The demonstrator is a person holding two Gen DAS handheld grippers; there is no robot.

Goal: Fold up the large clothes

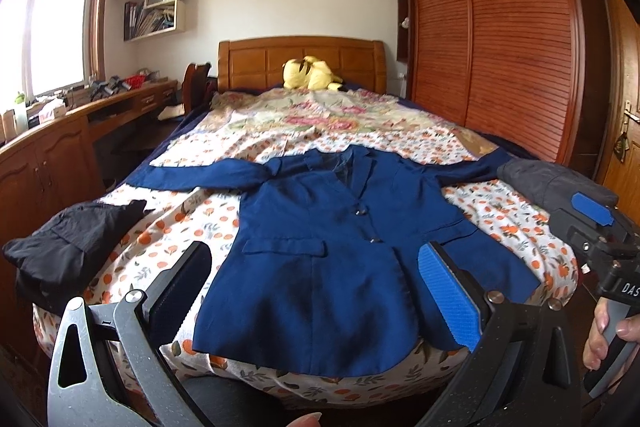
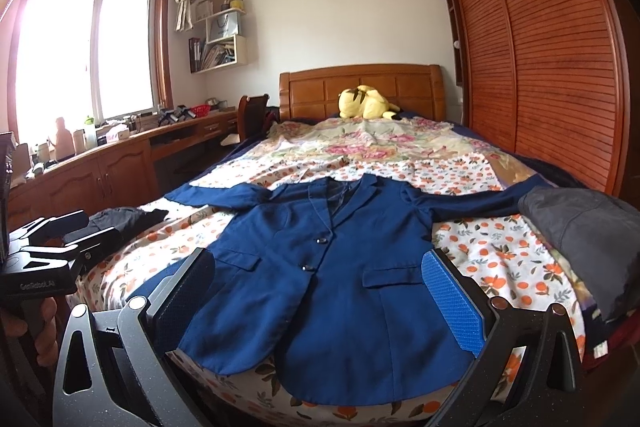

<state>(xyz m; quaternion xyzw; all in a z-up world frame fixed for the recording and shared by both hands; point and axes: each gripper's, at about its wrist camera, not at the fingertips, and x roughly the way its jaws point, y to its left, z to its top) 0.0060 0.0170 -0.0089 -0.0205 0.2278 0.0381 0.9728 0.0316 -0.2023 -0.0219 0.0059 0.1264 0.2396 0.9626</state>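
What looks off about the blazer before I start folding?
The blazer lies flat, face up and buttoned, sleeves spread. Its right sleeve runs under the grey garment at the bed's edge, so its cuff is hidden. The hem reaches the foot edge. Both hand-held grippers hover open, touching nothing.

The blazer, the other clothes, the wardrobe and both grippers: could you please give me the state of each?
Blue blazer: spread flat on the bed, front up, buttoned, sleeves out, not yet folded.
Black garment: bunched at the bed's edge.
Grey garment: lying in a heap at the bed's other edge.
Wardrobe doors: closed.
Left gripper: open, empty.
Right gripper: open, empty.
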